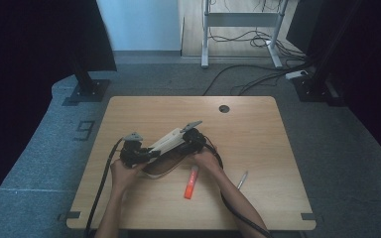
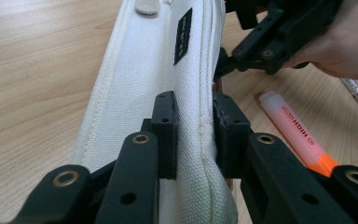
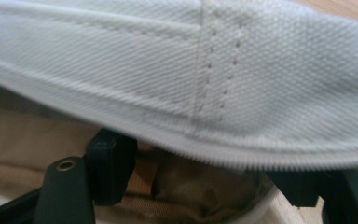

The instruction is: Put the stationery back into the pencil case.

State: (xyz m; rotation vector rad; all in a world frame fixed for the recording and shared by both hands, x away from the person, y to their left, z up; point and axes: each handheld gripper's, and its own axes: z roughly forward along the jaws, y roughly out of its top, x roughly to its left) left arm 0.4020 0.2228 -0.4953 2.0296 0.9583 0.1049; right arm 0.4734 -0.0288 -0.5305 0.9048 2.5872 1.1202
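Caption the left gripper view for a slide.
Left gripper clamps the white pencil case along its zipper edge, the orange highlighter lying on the wooden table beside it.

You held the pencil case [image 1: 167, 140] mid-table [image 1: 258, 129] between the left gripper [image 1: 144, 154] and right gripper [image 1: 191, 141]; the highlighter [image 1: 191, 182] lay nearer you, the pen [image 1: 242, 180] to its right.

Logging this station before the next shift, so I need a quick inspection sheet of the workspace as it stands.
Surface: wooden table, round hole near far edge.
Job's things: white fabric pencil case, unzipped, tan lining showing.
Clutter: orange highlighter; pen.
Grippers: left gripper shut on the case's edge; right gripper at the case's opening, jaws apart.
Cables: black cable trailing from each gripper.
Surroundings: grey carpet, desk legs, floor cables beyond.
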